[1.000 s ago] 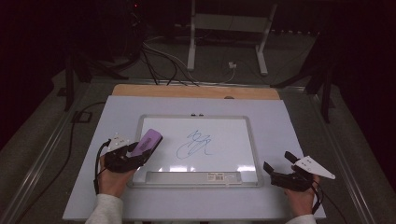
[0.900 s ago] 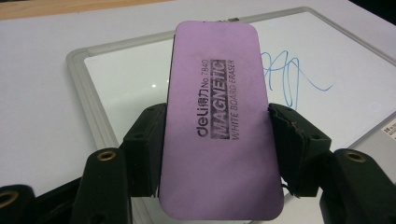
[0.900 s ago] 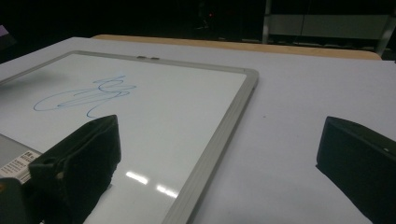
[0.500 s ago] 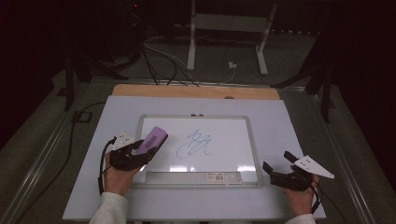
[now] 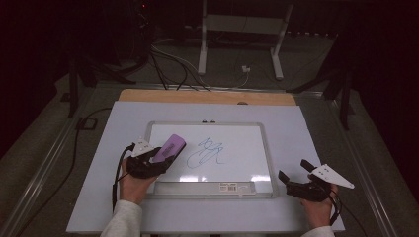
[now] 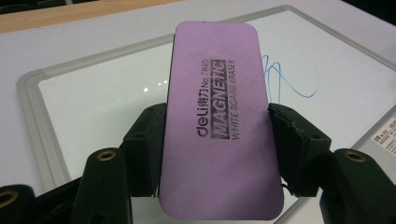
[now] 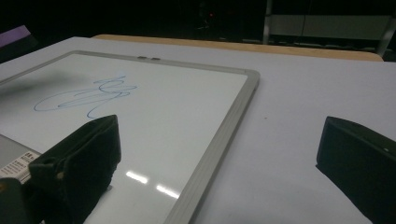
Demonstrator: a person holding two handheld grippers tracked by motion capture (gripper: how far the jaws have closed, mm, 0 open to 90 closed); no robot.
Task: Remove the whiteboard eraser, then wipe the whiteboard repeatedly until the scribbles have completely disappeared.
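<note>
Eraser work is under way: the left gripper (image 5: 165, 157) is clenched on a flat purple magnetic whiteboard eraser (image 6: 219, 116), its black jaws pressing the two long edges, as the left gripper view shows plainly. In the high view the eraser (image 5: 168, 148) now hangs over the left part of the white, grey-framed whiteboard (image 5: 263, 148), with the blue marker scribble (image 5: 206, 152) just beside it toward three o'clock. A second ago the gripper sat at the board's left edge, at about nine o'clock from where it is now; since then it has carried the eraser in across the frame toward the drawing. That closes most of the gap, so the wipe itself looks about to begin, though none of the blue line is rubbed out yet. Whether the eraser's felt face already touches the board is hard to tell from above; it seems tilted, its far end raised.

The right gripper (image 5: 296, 175) rests on the pale tabletop (image 5: 316, 128) at about four o'clock from the board, jaws spread apart with nothing between them, and has not moved over the same second. It appears to be waiting, perhaps to steady the frame.
</note>
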